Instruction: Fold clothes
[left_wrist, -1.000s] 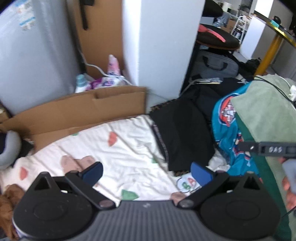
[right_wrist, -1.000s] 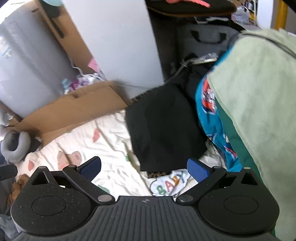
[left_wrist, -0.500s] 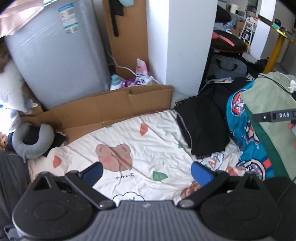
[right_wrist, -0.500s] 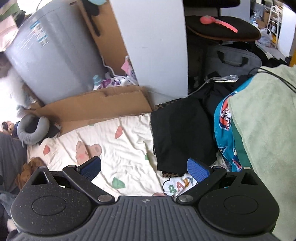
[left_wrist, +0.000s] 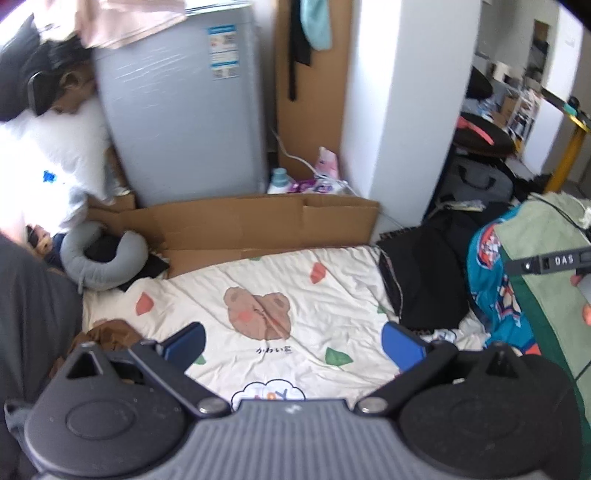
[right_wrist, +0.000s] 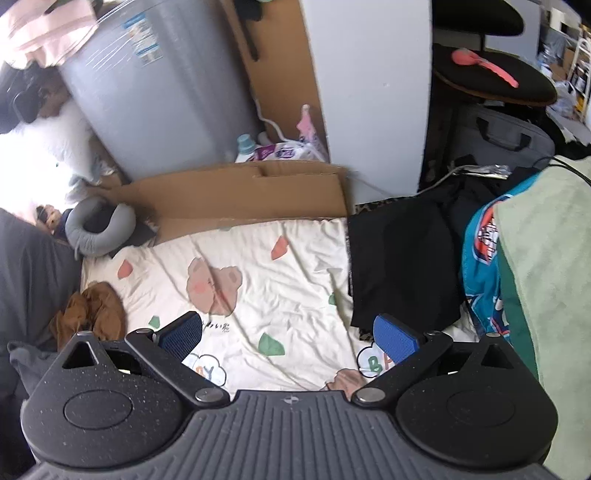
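A folded black garment (left_wrist: 424, 280) lies at the right edge of the white bear-print sheet (left_wrist: 266, 291); it also shows in the right wrist view (right_wrist: 399, 266) on the sheet (right_wrist: 258, 280). A crumpled brown garment (right_wrist: 92, 314) lies at the sheet's left edge, seen too in the left wrist view (left_wrist: 110, 332). My left gripper (left_wrist: 293, 345) is open and empty above the sheet. My right gripper (right_wrist: 290, 334) is open and empty, its right pad near the black garment's near edge.
A teal printed cloth (right_wrist: 480, 266) and a light green blanket (right_wrist: 546, 258) pile up on the right. Flattened cardboard (left_wrist: 258, 225), a grey appliance (left_wrist: 177, 110) and a white pillar (left_wrist: 406, 110) stand behind. A grey neck pillow (left_wrist: 99, 258) lies at left.
Both grippers have pulled back and up from the black garment, so more of the sheet, the grey appliance and the neck pillow came into view. Both stayed open.
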